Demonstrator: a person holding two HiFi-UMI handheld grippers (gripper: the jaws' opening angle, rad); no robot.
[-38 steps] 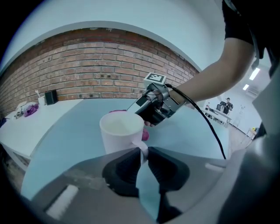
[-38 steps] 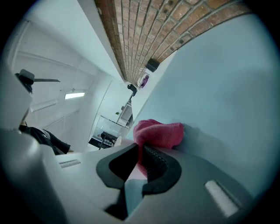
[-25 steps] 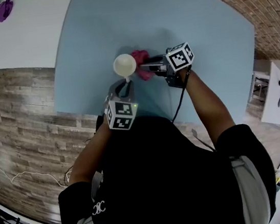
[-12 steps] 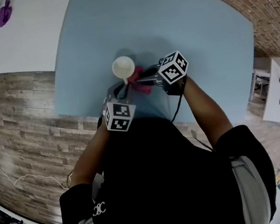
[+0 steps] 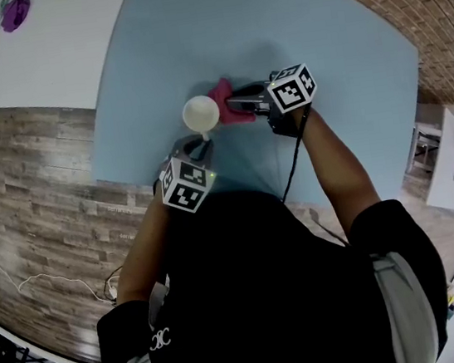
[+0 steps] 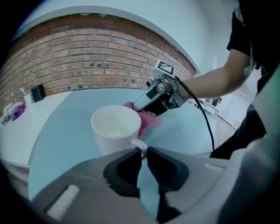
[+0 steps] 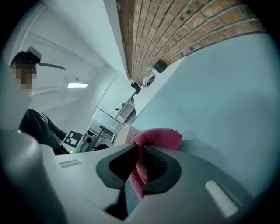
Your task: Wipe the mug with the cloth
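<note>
A white mug (image 5: 201, 114) is held above the light blue table (image 5: 316, 38), its mouth facing up. My left gripper (image 5: 202, 142) is shut on the mug's handle (image 6: 141, 146) from the near side, and the mug's body (image 6: 116, 129) stands just beyond the jaws. A pink cloth (image 5: 224, 101) is pressed against the mug's right far side. My right gripper (image 5: 237, 104) is shut on that cloth (image 7: 157, 138), which bunches out past the jaws (image 7: 141, 159). In the right gripper view only a sliver of the mug (image 7: 122, 133) shows behind the cloth.
A brick wall (image 6: 87, 57) runs along the table's far side. A white surface with a purple object (image 5: 16, 11) lies to the left of the table. Wood-plank floor (image 5: 37, 203) shows below the table's near edge.
The right gripper with the cloth slid down to the mug's near right side half a second ago, then back up to its far right side. The mug and left gripper barely shifted.
</note>
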